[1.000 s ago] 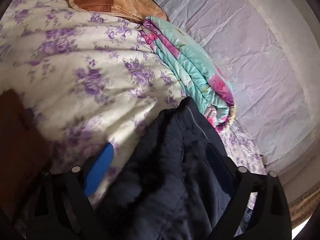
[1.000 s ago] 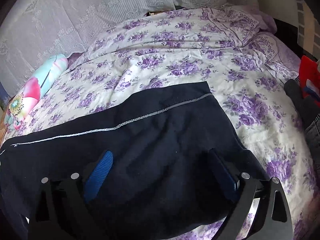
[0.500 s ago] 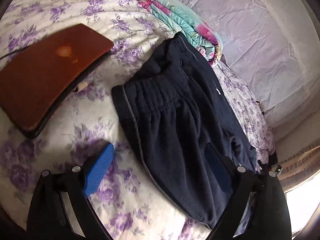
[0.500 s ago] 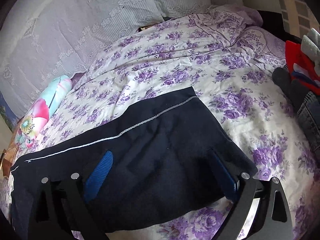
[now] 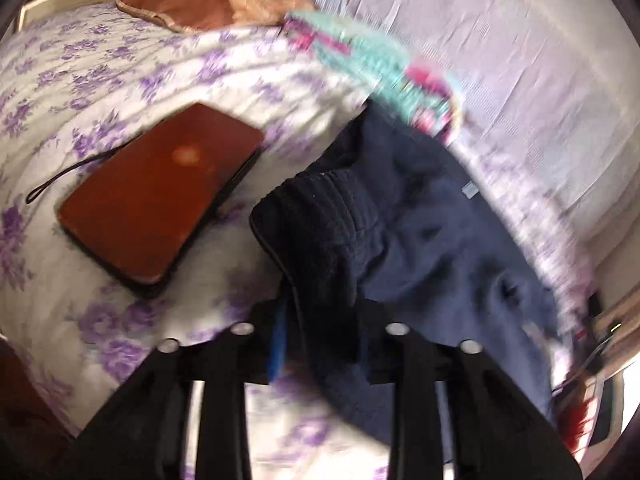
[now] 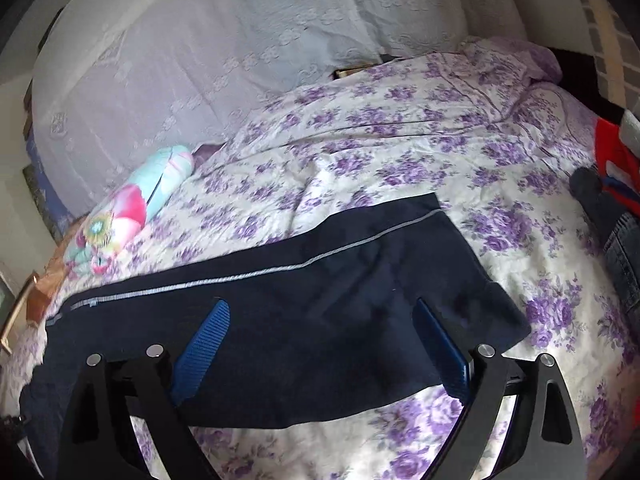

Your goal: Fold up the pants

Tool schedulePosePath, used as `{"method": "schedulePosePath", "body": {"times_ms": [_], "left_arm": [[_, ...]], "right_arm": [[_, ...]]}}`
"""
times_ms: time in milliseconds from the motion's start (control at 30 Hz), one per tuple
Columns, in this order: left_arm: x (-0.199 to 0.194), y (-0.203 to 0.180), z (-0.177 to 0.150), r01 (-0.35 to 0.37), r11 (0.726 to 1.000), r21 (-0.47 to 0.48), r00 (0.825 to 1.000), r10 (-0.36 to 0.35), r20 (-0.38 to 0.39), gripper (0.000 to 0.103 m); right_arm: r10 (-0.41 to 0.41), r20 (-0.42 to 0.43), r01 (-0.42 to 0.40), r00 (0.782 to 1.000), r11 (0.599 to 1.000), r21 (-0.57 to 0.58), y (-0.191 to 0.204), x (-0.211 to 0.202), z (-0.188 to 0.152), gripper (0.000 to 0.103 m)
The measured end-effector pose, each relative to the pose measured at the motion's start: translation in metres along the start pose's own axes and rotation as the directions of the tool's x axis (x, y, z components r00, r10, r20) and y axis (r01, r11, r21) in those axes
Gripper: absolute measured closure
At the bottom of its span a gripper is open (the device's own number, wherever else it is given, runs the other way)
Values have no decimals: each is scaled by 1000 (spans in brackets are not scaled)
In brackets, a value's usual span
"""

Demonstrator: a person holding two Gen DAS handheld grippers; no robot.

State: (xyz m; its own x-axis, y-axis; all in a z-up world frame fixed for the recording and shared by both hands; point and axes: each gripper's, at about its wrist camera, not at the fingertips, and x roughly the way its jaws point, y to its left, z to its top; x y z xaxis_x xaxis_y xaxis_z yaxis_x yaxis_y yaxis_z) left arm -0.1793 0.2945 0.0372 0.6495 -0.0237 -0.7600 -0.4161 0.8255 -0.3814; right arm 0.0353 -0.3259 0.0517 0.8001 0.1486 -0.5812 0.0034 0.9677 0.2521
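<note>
Closing on the waistband of the pants (image 5: 420,216), the left gripper (image 5: 320,340) has dark cloth bunched between its jaws. The right gripper (image 6: 320,344) hangs open over the flat legs, laptop (image 5: 156,196) left of the left gripper.

Bed (image 6: 400,128) under a white quilt with purple flowers. Dark pants (image 6: 280,320) lie flat across it at 6 o'clock in the right wrist view. Rolled teal-pink blanket (image 6: 136,208) at 9, along the edge. Jeans (image 6: 624,256) and red cloth (image 6: 612,160) at 3. Left wrist view: brown laptop (image 5: 160,196) at 9, tan pillow (image 5: 208,8) at 11.
</note>
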Motion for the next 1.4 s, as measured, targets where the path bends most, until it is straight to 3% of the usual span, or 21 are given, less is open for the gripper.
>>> {"method": "schedulePosePath", "body": {"times_ms": [67, 133, 233, 300, 400, 500, 567, 633, 700, 767, 833, 900, 967, 1033, 1067, 1100, 1133, 1200, 1300, 1400], "left_arm": [[-4, 1, -3, -1, 1000, 13, 1000, 1, 10, 62], [-25, -1, -3, -36, 999, 16, 995, 34, 94, 54], [-69, -5, -9, -61, 998, -14, 958, 63, 279, 39], [-80, -11, -4, -5, 999, -43, 948, 18, 318, 38], [-51, -55, 15, 95, 994, 60, 970, -106, 220, 37], [-6, -118, 25, 65, 980, 190, 982, -97, 164, 36], [28, -157, 26, 47, 963, 266, 989, -82, 123, 32], [68, -180, 28, -3, 950, 313, 997, -24, 80, 25], [114, -185, 24, -99, 945, 313, 995, 97, 21, 22], [129, -195, 13, -179, 903, 390, 984, 163, 74, 13], [123, -208, 7, -224, 864, 451, 975, 203, 95, 12], [104, -212, 9, -172, 871, 460, 983, 121, 139, 12], [85, -212, 23, -161, 879, 448, 976, 76, 202, 9], [78, -210, 45, -182, 890, 418, 965, 79, 252, 5], [80, -206, 59, -190, 898, 397, 961, 87, 262, 5], [85, -199, 75, -205, 910, 361, 958, 111, 265, 5], [90, -190, 91, -219, 923, 317, 957, 139, 256, 5], [107, -157, 122, -219, 962, 166, 961, 182, 209, 5], [132, -106, 148, -108, 993, -38, 985, 112, 131, 5], [154, -66, 150, 67, 989, -135, 993, -52, 109, 5]], "right_arm": [[-46, -119, 31, 992, 991, -130, 21, 21, -12, 9], [-131, -250, 75, 959, 972, -222, 33, 49, -27, 5], [-160, -148, 120, 976, 960, -252, 43, 30, -25, 6], [-148, -66, 126, 987, 959, -254, 50, 15, -23, 6], [-35, 5, 35, 999, 959, -281, 73, -6, -26, 6], [29, -14, -32, 999, 936, -349, 101, -10, -34, 5], [-32, -101, -12, 994, 912, -409, 112, 10, -45, 4], [-90, -285, -37, 954, 911, -412, 107, 44, -55, 3], [-1, -301, -93, 954, 950, -299, 90, 45, -43, 3], [36, -283, -113, 959, 958, -262, 84, 43, -40, 4], [39, -188, -90, 981, 958, -271, 88, 28, -36, 4], [136, -82, -153, 987, 955, -255, 94, 7, -33, 4], [220, -39, -223, 975, 942, -250, 103, 0, -31, 4], [228, -131, -257, 965, 924, -282, 117, 15, -39, 4], [178, -222, -244, 959, 917, -316, 126, 33, -47, 4], [95, -341, -221, 935, 909, -352, 134, 57, -55, 3], [35, -344, -188, 938, 886, -424, 144, 63, -57, 3], [10, -319, -167, 948, 867, -469, 153, 61, -58, 3], [65, -343, -211, 937, 888, -408, 148, 67, -48, 3], [116, -344, -244, 932, 901, -359, 137, 62, -48, 3]]}}
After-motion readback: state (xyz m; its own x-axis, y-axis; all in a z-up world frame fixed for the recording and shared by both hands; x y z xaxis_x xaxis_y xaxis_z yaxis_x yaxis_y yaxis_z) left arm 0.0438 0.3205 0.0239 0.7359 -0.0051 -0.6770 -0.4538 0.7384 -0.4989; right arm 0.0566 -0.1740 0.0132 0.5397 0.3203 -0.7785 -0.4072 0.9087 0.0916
